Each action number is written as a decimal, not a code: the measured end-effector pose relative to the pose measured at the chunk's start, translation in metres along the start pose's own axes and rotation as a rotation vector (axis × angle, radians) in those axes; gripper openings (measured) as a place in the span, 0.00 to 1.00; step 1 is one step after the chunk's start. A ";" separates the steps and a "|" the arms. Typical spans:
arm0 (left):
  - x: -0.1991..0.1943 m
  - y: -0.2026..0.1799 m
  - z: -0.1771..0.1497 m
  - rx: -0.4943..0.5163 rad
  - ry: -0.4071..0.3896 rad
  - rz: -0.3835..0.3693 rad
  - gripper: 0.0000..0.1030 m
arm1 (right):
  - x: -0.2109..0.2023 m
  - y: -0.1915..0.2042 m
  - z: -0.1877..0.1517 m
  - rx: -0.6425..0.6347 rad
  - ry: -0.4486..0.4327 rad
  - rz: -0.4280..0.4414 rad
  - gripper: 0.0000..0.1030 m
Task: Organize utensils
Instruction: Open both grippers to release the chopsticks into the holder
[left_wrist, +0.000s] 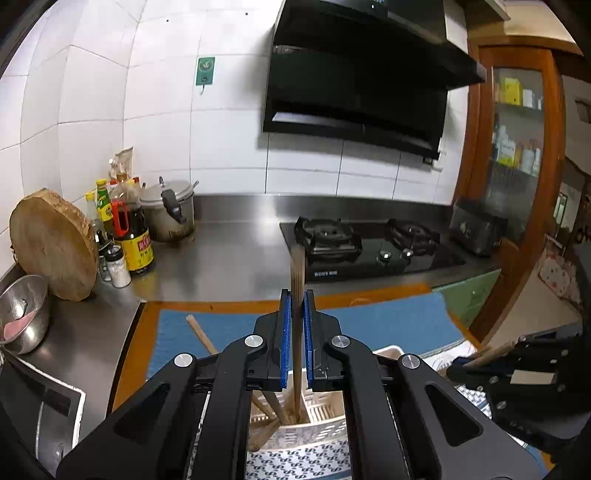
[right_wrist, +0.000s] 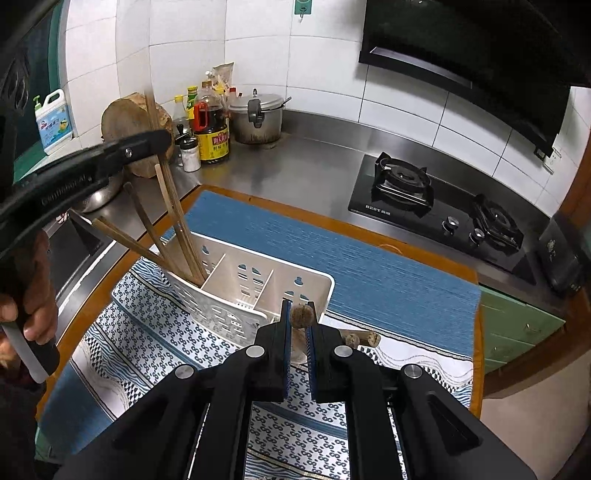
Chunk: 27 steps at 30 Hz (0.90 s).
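Note:
My left gripper (left_wrist: 297, 306) is shut on a wooden chopstick (left_wrist: 297, 269) that stands nearly upright. Its lower end reaches into the white slotted caddy (left_wrist: 325, 411) below. In the right wrist view the left gripper (right_wrist: 162, 138) holds that chopstick (right_wrist: 151, 110) over the caddy's (right_wrist: 221, 306) left compartment, among several leaning chopsticks (right_wrist: 147, 221). My right gripper (right_wrist: 298, 306) is shut on a wooden utensil handle (right_wrist: 301, 315), its round end poking out just in front of the caddy's near right corner. The right gripper (left_wrist: 465, 369) also shows at the left wrist view's right edge.
The caddy stands on a patterned cloth (right_wrist: 155, 332) over a blue mat (right_wrist: 369, 266). More wooden handles (right_wrist: 360, 338) lie on the cloth to the right. A gas stove (right_wrist: 443, 206), pressure cooker (right_wrist: 256, 118), sauce bottles (right_wrist: 212, 129), round chopping block (left_wrist: 51, 243) and steel bowl (left_wrist: 22, 314) line the counter.

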<state>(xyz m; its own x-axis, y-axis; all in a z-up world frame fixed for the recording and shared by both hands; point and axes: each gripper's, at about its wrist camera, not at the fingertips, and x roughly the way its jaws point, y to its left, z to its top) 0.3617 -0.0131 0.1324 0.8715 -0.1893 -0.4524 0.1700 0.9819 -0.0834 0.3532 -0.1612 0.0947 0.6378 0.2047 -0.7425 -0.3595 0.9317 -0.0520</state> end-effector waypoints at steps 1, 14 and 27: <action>0.002 0.001 -0.002 0.000 0.006 -0.002 0.05 | 0.000 0.000 0.000 0.000 -0.001 -0.001 0.07; -0.012 -0.005 -0.008 0.020 0.002 0.021 0.34 | -0.014 -0.001 -0.003 0.007 -0.037 -0.015 0.26; -0.078 -0.013 -0.033 0.025 -0.064 0.022 0.74 | -0.057 0.001 -0.029 0.049 -0.109 -0.020 0.58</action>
<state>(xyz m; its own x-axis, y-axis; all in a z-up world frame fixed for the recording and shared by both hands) 0.2760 -0.0110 0.1396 0.9027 -0.1680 -0.3961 0.1609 0.9856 -0.0512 0.2965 -0.1805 0.1181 0.7160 0.2148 -0.6642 -0.3138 0.9490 -0.0313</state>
